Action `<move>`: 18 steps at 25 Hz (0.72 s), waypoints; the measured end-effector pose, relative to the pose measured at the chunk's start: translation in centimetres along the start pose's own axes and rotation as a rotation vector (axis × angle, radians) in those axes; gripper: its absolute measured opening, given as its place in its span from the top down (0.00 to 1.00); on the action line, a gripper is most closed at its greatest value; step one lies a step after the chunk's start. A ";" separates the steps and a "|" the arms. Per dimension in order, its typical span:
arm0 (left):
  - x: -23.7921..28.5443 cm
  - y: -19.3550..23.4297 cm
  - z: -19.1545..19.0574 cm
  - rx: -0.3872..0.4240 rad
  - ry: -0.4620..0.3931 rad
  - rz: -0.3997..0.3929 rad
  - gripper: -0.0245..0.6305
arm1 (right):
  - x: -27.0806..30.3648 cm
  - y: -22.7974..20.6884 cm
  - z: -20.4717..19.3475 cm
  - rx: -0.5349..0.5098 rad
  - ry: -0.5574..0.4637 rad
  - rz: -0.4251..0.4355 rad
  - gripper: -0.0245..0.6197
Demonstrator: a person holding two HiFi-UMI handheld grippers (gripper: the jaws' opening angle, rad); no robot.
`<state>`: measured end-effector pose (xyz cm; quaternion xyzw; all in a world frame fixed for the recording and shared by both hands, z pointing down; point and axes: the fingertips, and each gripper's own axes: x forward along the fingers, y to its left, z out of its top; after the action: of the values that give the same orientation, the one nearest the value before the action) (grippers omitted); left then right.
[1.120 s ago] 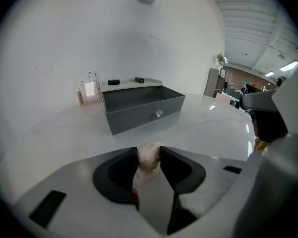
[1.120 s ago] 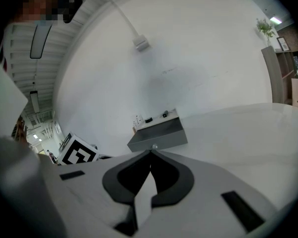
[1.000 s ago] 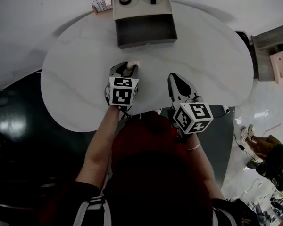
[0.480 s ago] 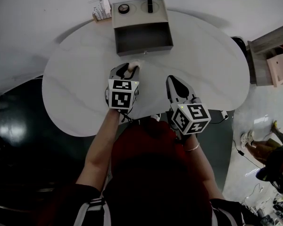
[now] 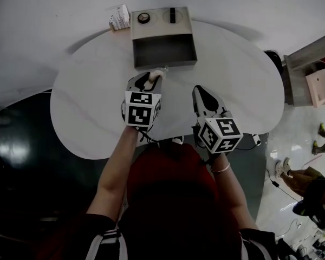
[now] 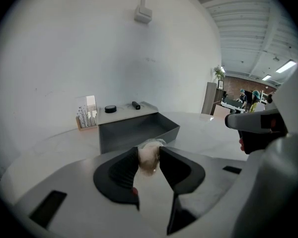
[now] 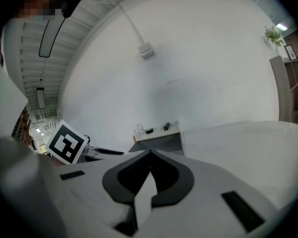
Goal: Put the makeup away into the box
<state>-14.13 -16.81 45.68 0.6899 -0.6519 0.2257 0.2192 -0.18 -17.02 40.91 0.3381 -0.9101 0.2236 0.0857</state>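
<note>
My left gripper (image 5: 150,77) is shut on a pale beige makeup puff (image 5: 157,71), held above the white table (image 5: 86,96) just in front of the grey box (image 5: 163,64). In the left gripper view the puff (image 6: 149,158) sits squeezed between the dark pads, with the box's open compartment (image 6: 139,131) right behind it. A round black compact (image 5: 144,18) and a black tube (image 5: 173,13) lie on the box's flat top. My right gripper (image 5: 201,90) hovers to the right of the left one, shut with nothing in it; its tips (image 7: 150,153) meet.
A small holder with white cards (image 5: 119,17) stands left of the box. A wooden shelf unit (image 5: 309,69) is off the table's right side. A small white device with a cable (image 5: 254,140) lies at the table's near edge. People's feet show at the far right.
My left gripper has risen and drawn a little nearer to the box, still holding the puff. The right gripper has lifted slightly beside it.
</note>
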 end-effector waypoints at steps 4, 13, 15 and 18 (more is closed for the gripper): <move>-0.2 -0.2 1.2 0.014 -0.023 0.006 0.73 | 0.0 -0.1 0.5 -0.011 -0.012 0.010 0.94; -0.6 -0.9 4.2 0.044 -0.074 0.028 0.73 | -0.4 -0.6 1.8 -0.037 -0.035 0.027 0.94; -0.5 -0.9 5.0 0.046 -0.083 0.034 0.73 | -0.3 -0.6 2.1 -0.039 -0.040 0.031 0.94; -0.3 -1.2 6.0 0.049 -0.090 0.031 0.73 | -0.2 -0.5 2.4 -0.040 -0.044 0.042 0.94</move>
<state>-12.84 -20.09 40.68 0.6945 -0.6659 0.2138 0.1690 0.25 -18.35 38.90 0.3219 -0.9230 0.1997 0.0675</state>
